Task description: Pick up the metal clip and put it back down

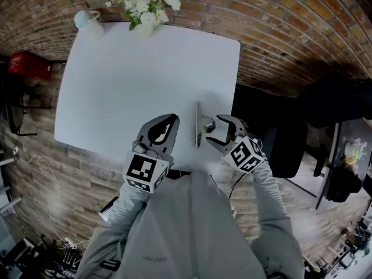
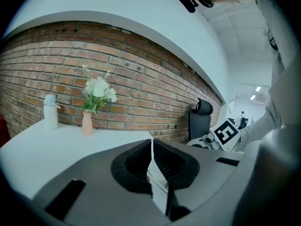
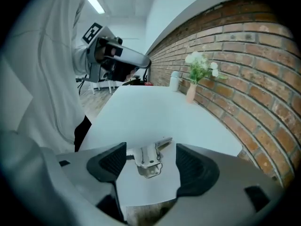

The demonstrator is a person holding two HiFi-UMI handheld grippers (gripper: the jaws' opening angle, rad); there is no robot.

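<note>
Standing wide apart, the ribbed black pads [image 3: 109,163] of my right gripper [image 3: 150,150] clamp nothing. The shiny metal clip [image 3: 148,163] lies flat on the table between them, resting under its own weight. I judge it either set back down or not yet lifted; I cannot tell which. My left gripper [image 2: 151,150] has its fingers pressed together on nothing and hangs just beside, likely kept aside because one hand suffices for so small a thing. The clip sits close to the near edge of the square white table [image 1: 116,86], within easy reach. Far off, against the red brick wall [image 3: 263,55], stand a slim vase of white flowers [image 2: 87,122] and a pale bottle [image 2: 50,112].
</note>
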